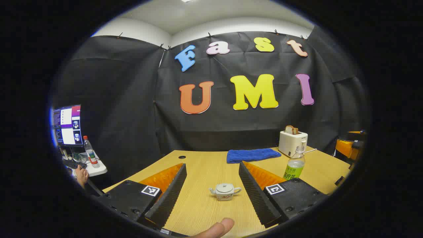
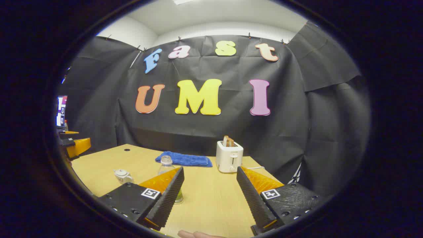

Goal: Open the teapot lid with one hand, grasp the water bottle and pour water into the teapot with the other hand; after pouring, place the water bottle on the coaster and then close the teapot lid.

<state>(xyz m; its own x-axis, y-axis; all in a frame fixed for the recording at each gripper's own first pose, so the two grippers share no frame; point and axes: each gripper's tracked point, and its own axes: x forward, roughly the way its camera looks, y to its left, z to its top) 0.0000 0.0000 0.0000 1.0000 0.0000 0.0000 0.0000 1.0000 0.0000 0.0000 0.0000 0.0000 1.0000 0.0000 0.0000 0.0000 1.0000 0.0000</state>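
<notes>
Left gripper (image 1: 211,185) is spread wide, holding nothing, with the lidded teapot (image 1: 225,191) on the table (image 1: 205,165) between its fingers, farther ahead. Right gripper (image 2: 208,191) gapes wide too; the water bottle (image 2: 167,168) stands behind its left finger.

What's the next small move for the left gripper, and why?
Probably ease the left gripper forward and down toward the teapot. Its fingers are open, the teapot sits between them farther along the table with its lid still on, and nothing is gripped yet.
</notes>
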